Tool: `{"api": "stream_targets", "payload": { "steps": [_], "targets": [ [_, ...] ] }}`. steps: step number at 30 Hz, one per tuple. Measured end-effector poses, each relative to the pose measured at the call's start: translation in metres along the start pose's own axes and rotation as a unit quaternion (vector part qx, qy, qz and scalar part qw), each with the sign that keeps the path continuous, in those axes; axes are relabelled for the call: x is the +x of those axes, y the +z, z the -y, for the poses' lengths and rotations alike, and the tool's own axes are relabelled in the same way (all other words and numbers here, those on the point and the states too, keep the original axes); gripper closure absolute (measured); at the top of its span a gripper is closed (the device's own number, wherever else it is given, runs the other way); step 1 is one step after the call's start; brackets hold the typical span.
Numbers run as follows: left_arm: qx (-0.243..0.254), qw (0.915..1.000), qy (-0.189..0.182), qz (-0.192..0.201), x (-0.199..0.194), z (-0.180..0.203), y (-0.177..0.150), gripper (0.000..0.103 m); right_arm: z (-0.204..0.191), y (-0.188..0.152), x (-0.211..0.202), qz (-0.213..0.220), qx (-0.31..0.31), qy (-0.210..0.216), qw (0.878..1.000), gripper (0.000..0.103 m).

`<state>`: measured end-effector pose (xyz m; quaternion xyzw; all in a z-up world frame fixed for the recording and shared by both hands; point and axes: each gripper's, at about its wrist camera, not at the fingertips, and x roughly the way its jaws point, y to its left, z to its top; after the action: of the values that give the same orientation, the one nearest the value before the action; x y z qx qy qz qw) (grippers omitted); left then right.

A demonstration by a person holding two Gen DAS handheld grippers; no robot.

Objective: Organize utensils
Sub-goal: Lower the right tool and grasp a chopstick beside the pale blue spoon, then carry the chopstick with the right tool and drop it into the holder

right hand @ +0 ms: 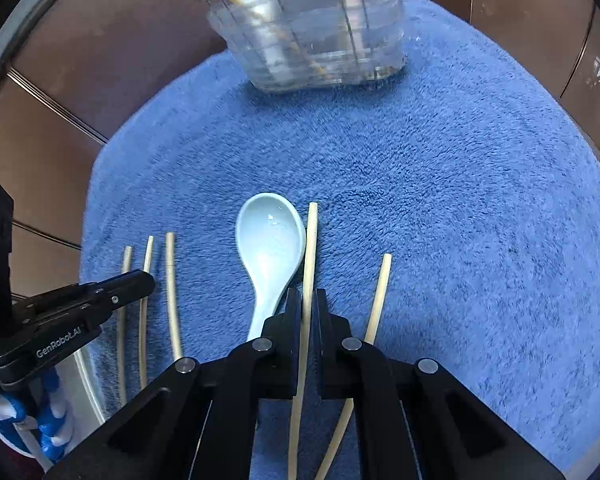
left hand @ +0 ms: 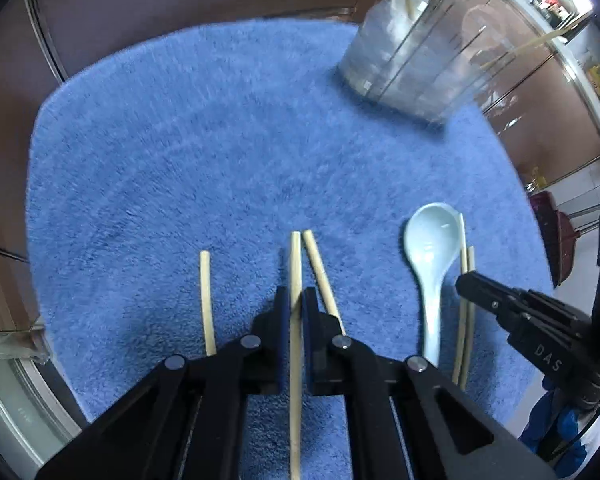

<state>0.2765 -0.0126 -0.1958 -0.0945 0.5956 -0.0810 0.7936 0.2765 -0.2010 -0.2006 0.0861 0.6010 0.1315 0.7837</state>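
Both the left tool (left hand: 296,300) and right tool (right hand: 309,300) pinch a pale bamboo chopstick beside the light-blue ceramic spoon (right hand: 270,236), so lifting toward the clear plastic holder (right hand: 312,40) seems next.

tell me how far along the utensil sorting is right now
Done: the clear organizer already holds a white spoon and a few chopsticks. In hand: the left gripper and right gripper are each shut on one chopstick lying on the blue towel. Left: the pale blue spoon and three more loose chopsticks.
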Motion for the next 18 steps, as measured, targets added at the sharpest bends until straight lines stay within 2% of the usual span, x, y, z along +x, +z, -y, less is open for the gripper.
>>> {"api": "stream_targets", "payload": {
  "steps": [9,14,18],
  "targets": [
    [0.008,0.995,-0.025,0.097,-0.07,-0.001,-0.027,0.098,-0.002,-0.034,-0.066,0.1,-0.025,0.048,0.994,0.098],
    [0.014,0.9875,-0.043,0.151,-0.108,-0.008,-0.046,0.098,-0.007,-0.065,-0.109,0.166,-0.038,0.067,0.983,0.098],
    [0.022,0.9777,-0.066,0.198,-0.136,-0.006,-0.057,0.098,-0.008,-0.086,-0.141,0.21,-0.044,0.071,0.974,0.098]
  ]
}}
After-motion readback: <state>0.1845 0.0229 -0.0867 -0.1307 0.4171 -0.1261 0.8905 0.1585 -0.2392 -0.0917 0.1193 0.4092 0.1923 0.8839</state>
